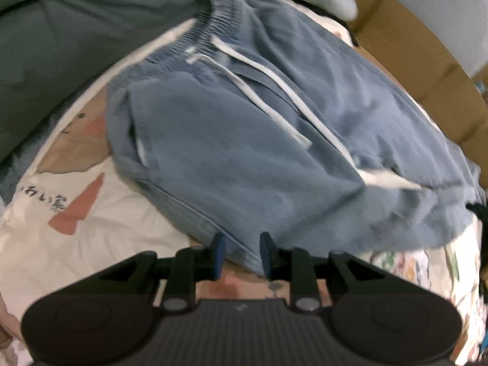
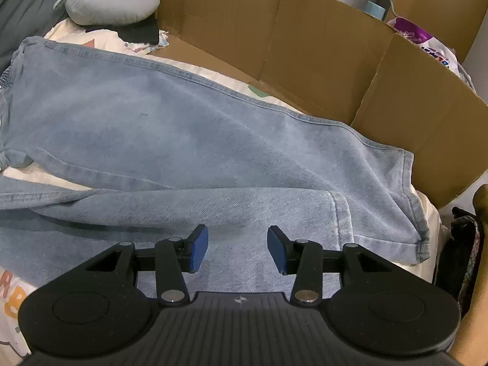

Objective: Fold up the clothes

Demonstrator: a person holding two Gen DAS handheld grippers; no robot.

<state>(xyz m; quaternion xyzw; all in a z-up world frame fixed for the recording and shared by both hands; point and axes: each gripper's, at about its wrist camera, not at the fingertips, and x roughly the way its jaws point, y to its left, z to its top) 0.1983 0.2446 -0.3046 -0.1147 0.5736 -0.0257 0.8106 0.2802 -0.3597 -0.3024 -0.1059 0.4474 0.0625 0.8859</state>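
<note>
A pair of light blue denim trousers [image 1: 244,140] lies spread on a printed cream bedsheet [image 1: 116,222]. The left wrist view shows the elastic waistband [image 1: 210,27] and white drawstrings [image 1: 274,91]. My left gripper [image 1: 242,254] is open, its blue pads either side of the near edge of the waist end, gripping nothing. The right wrist view shows both legs [image 2: 213,140], one hem [image 2: 344,222] lying near the fingers. My right gripper [image 2: 238,250] is open just above the near leg, empty.
A cardboard wall [image 2: 320,55] runs along the far side of the bed. A grey neck pillow [image 2: 109,3] and a dark cloth [image 2: 137,32] lie at the far left. A dark green blanket [image 1: 61,36] lies beside the waistband. A purple-white bag [image 2: 427,42] sits behind the cardboard.
</note>
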